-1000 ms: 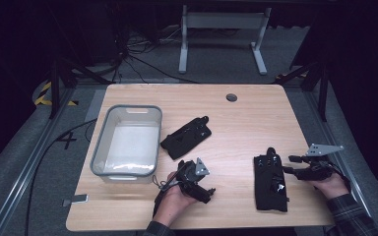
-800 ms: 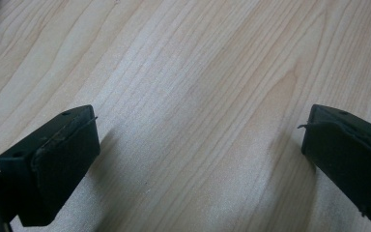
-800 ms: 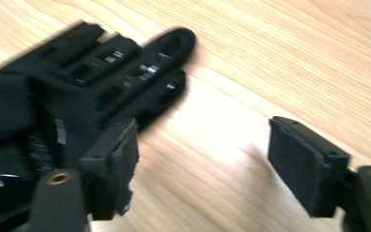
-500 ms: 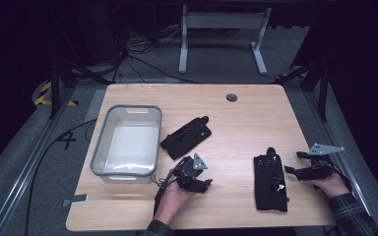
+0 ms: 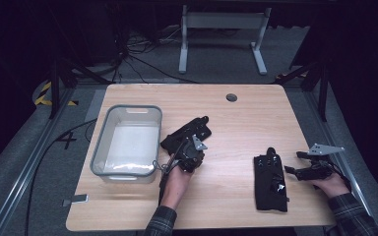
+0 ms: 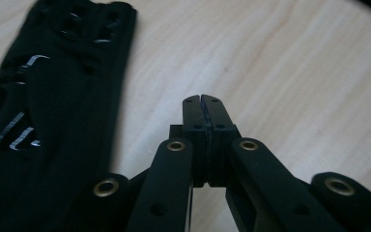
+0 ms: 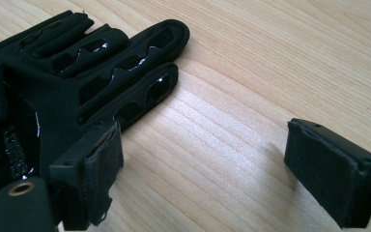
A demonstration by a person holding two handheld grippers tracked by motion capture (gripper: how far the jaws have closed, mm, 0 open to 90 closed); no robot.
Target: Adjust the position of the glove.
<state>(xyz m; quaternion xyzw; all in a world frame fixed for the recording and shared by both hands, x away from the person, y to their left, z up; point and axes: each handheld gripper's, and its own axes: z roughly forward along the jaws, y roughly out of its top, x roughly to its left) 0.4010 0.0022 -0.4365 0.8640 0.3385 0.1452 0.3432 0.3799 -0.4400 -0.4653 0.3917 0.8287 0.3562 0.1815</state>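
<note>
Two black gloves lie on the wooden table. One glove (image 5: pixel 197 129) is near the middle, and in the left gripper view it (image 6: pixel 53 121) lies just left of the jaws. My left gripper (image 5: pixel 186 151) hovers at its near end; its jaws have just been closing and now meet with nothing between them (image 6: pixel 204 99). The other glove (image 5: pixel 270 179) lies flat at the right, fingers pointing away. My right gripper (image 5: pixel 295 169) sits just right of it, open, with bare wood between its pads (image 7: pixel 212 179) and the glove (image 7: pixel 77 72) beside the left pad.
A clear plastic bin (image 5: pixel 133 107) stands at the table's left, close to the middle glove. A round cable hole (image 5: pixel 232 97) is at the back edge. The table's right edge runs close behind the right hand.
The left gripper has moved up and away from the front edge toward the middle glove, and its jaws have closed. The right hand has stayed in place.
</note>
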